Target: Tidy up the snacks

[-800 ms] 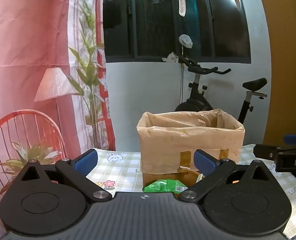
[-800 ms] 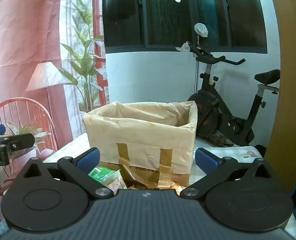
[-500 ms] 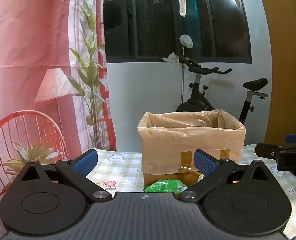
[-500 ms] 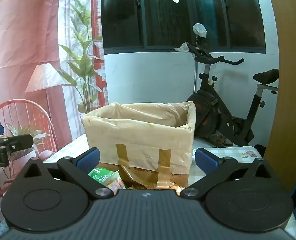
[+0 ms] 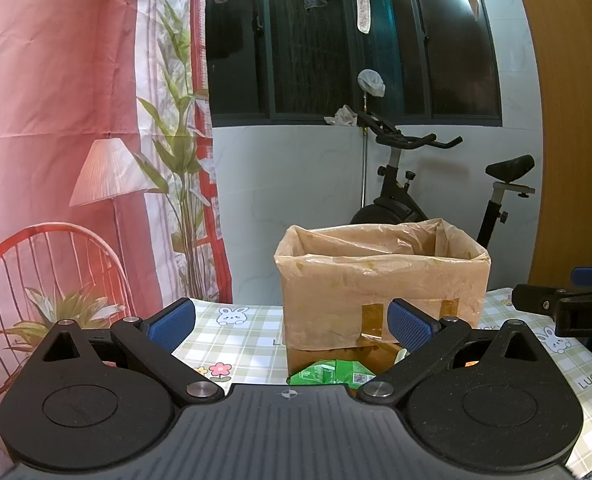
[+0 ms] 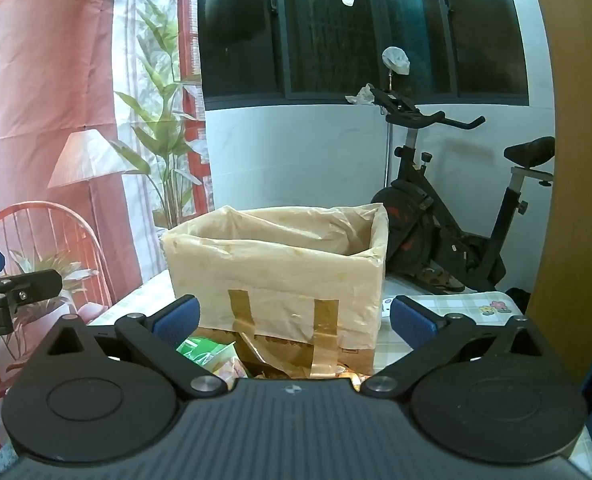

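- Waiting in front of the plastic-lined, taped cardboard box (image 5: 380, 280) on the checked worktop (image 5: 239, 340), a crinkled green snack packet (image 5: 328, 372) and others lie unsorted.
- Left tool (image 5: 291, 324) and right tool (image 6: 293, 322) both gape wide, empty; I judge sorting barely begun.

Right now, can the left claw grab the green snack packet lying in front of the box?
Probably yes. The left claw stands wide open and empty, and the green snack packet lies low between its fingers, in front of the lined box. Nothing blocks the way, though its near part is hidden.
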The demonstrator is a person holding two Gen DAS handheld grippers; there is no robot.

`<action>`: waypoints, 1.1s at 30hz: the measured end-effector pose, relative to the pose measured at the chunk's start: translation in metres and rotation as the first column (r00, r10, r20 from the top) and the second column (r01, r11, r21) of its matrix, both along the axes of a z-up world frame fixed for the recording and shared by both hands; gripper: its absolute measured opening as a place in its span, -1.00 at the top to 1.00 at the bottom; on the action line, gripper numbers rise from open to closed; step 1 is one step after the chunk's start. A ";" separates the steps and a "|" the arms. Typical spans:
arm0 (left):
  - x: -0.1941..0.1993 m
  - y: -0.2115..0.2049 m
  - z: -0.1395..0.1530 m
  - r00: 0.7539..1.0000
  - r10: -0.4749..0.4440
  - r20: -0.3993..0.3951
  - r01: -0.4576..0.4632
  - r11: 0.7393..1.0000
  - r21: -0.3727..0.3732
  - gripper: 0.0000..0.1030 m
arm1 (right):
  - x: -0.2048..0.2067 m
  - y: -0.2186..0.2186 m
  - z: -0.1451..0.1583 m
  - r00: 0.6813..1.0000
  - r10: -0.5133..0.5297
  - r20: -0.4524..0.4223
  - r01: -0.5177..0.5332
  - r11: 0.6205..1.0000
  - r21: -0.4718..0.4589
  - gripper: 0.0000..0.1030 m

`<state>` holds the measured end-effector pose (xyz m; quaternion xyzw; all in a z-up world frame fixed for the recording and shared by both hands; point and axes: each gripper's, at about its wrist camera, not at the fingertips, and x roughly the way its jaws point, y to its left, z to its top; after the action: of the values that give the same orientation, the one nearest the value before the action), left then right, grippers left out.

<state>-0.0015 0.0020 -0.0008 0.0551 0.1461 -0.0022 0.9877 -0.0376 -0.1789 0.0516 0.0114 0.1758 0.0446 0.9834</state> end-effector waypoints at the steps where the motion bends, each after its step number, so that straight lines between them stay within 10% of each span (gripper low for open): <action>1: 0.000 0.000 0.000 1.000 0.000 0.000 0.000 1.000 0.000 -1.00 | 0.000 0.000 0.000 1.000 0.000 0.000 0.000 1.000 0.000 -1.00; 33: 0.001 -0.001 0.002 1.000 -0.015 -0.007 0.015 1.000 -0.003 -1.00 | 0.001 -0.002 0.000 1.000 0.000 0.001 0.000 1.000 0.006 -1.00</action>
<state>-0.0006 0.0008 0.0009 0.0546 0.1489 -0.0100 0.9873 -0.0371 -0.1812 0.0516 0.0145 0.1750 0.0451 0.9834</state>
